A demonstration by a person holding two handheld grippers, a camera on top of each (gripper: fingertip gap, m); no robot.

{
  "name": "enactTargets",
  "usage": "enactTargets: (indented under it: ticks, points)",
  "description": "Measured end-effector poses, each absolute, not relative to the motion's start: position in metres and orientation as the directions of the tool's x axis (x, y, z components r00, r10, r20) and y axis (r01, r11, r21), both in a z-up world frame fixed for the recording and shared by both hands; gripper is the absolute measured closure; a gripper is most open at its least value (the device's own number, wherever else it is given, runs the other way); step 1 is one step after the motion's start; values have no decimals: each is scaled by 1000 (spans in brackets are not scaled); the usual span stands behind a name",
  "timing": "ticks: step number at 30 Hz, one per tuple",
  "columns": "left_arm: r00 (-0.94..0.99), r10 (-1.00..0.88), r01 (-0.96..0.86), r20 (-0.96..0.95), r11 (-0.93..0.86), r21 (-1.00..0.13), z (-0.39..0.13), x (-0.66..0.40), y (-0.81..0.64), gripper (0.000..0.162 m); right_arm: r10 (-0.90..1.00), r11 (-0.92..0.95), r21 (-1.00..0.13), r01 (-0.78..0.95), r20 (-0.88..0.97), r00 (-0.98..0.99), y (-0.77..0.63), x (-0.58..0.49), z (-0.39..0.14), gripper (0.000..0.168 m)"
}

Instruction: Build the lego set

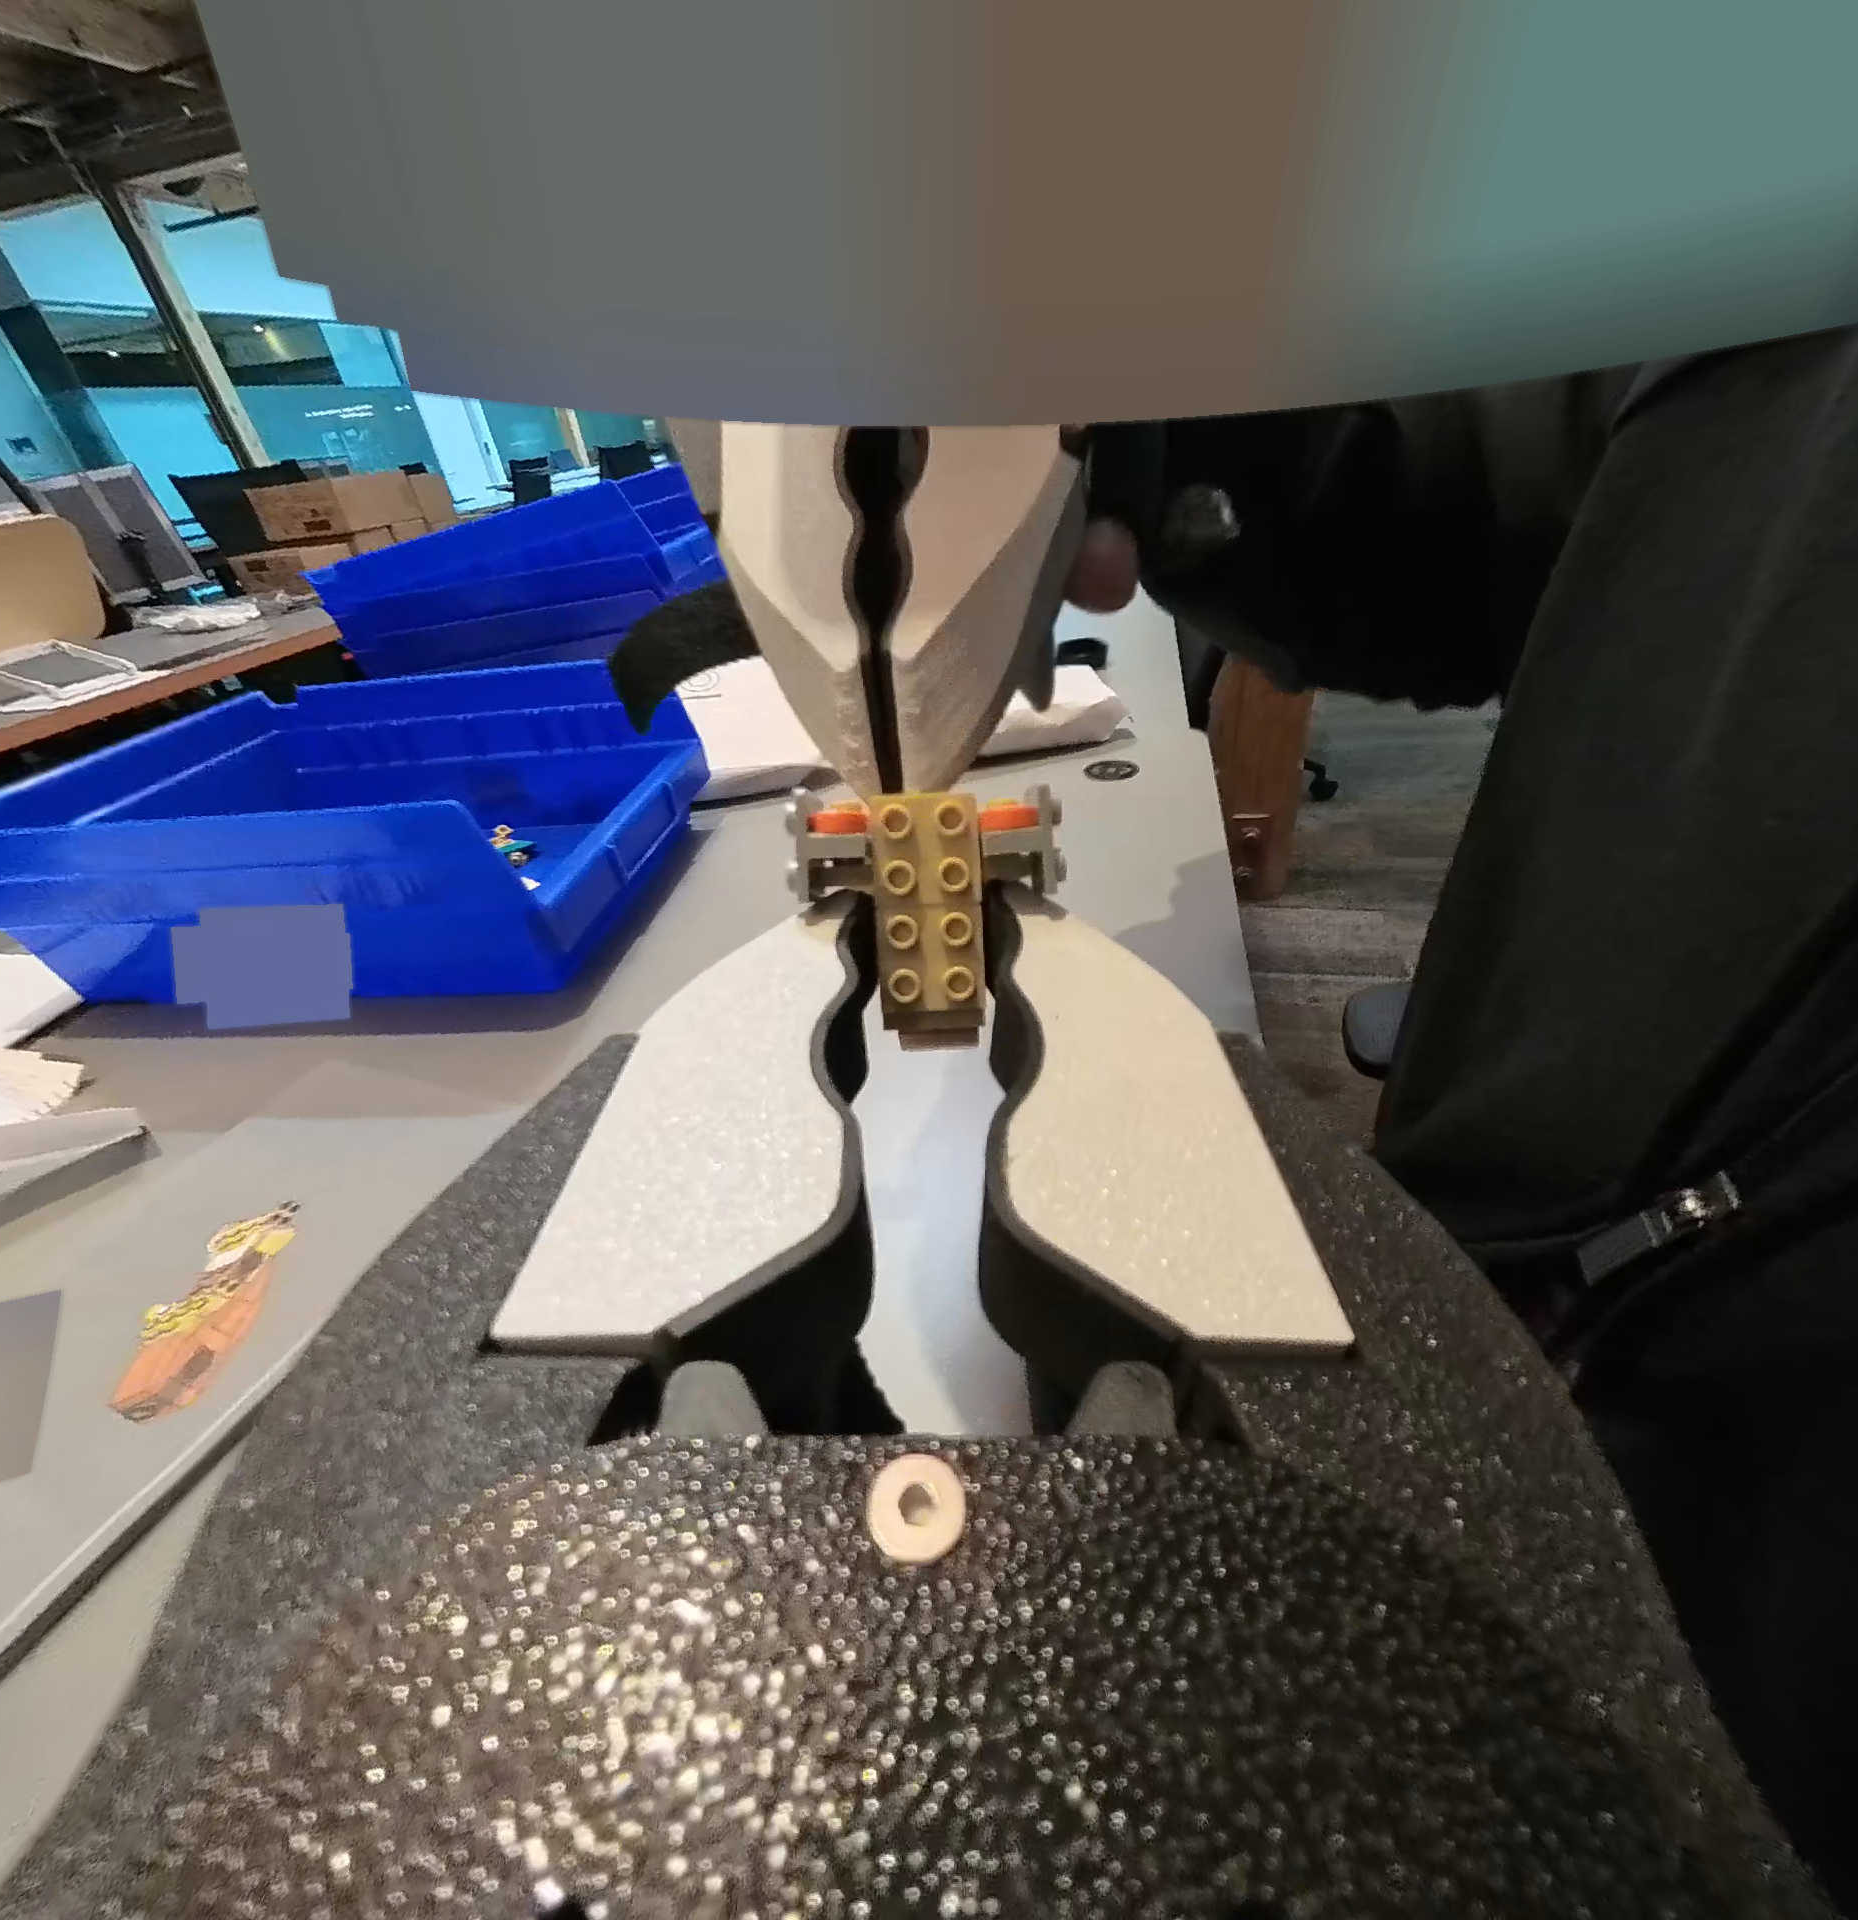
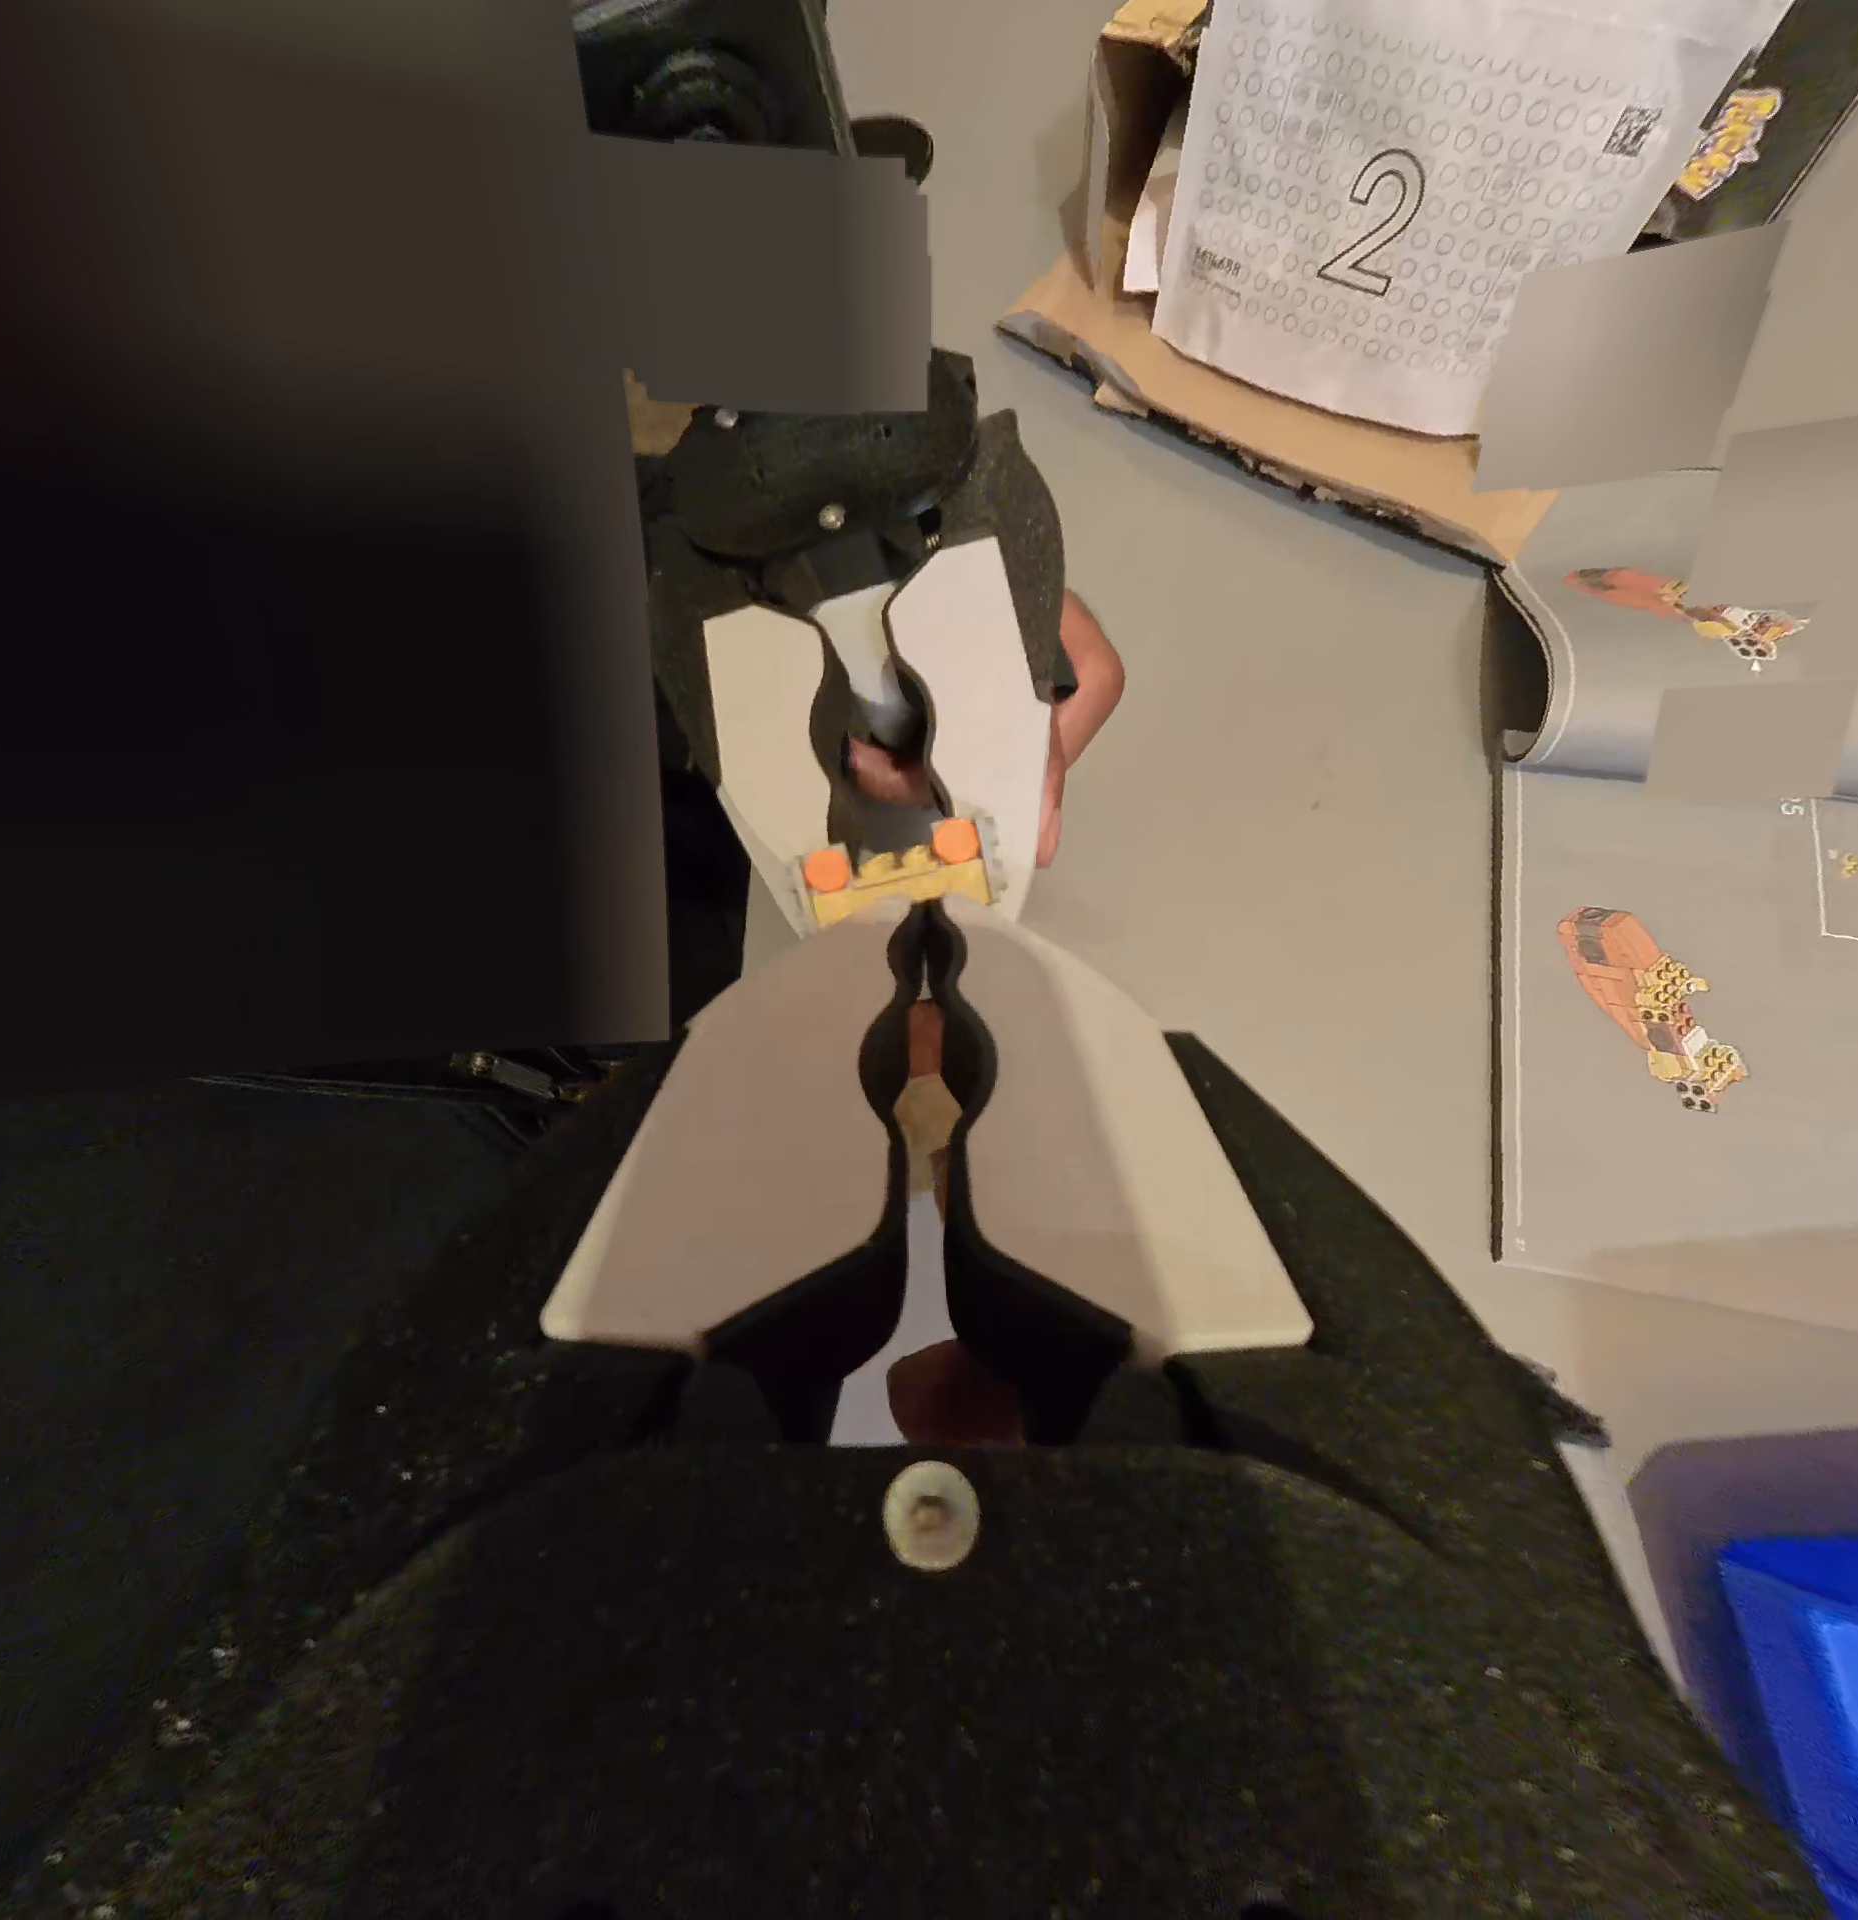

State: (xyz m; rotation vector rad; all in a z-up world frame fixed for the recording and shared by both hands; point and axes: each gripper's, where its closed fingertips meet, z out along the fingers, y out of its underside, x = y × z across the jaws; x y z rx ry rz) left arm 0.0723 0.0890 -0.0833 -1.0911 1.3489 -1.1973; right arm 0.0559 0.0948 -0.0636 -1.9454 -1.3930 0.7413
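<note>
A small lego assembly (image 1: 923, 862) has a tan studded plate on top, grey side parts and two orange round studs. My left gripper (image 1: 930, 909) is shut on its near half and holds it above the grey table. My right gripper (image 1: 889, 774) comes down from the far side, its jaws together and its tips touching the far end of the assembly. In the right wrist view my right gripper (image 2: 927, 920) touches the tan edge of the assembly (image 2: 852, 906), which sits in the left gripper (image 2: 904, 883) beyond. Whether the right tips pinch a piece is hidden.
Blue bins (image 1: 333, 831) stand on the table to the left, one holding a few small parts. An open instruction booklet (image 2: 1683, 987), a white numbered paper bag (image 2: 1351, 229) and torn cardboard (image 2: 1268, 436) lie on the table. A person in dark clothing (image 1: 1631, 831) stands close by. Both grippers' tips are close together, under 4 cm apart.
</note>
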Motion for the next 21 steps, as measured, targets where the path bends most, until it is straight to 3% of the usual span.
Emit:
enactTargets:
  ticks: [6,21]
  points:
    - [-155,-988,-30,-1,6,-1000,-80,76,84,143,949,-280,-769,575,-129,289,92,60,-61,168]
    - [-164,-985,-73,-53,66,-995,-83,78,80,143,941,-331,-742,582,-215,261,88,63,-64,168]
